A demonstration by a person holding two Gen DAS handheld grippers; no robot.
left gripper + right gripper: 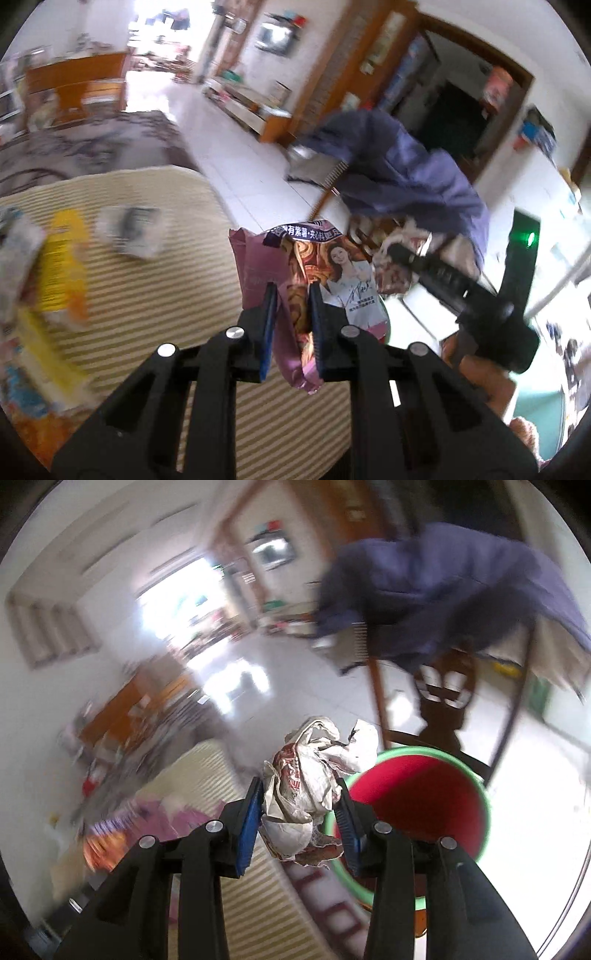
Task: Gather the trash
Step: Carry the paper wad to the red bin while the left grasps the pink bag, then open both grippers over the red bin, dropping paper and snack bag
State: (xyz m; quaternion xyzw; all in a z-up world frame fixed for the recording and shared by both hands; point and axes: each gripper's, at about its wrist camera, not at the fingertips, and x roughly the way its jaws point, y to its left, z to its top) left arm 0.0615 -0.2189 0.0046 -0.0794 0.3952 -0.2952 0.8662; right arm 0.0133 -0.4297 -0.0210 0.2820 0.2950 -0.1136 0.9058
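My left gripper is shut on a pink-purple snack wrapper with a printed portrait, held up above a striped beige mat. To its right in the left wrist view, my right gripper carries a crumpled paper. In the right wrist view my right gripper has both blue pads against that crumpled white paper with red print. It hangs beside a red bin with a green rim, near the bin's left edge.
A yellow wrapper and a white packet lie blurred on the striped mat. A blue jacket drapes over a wooden chair behind the bin. White tiled floor stretches beyond. A hand grips the right tool.
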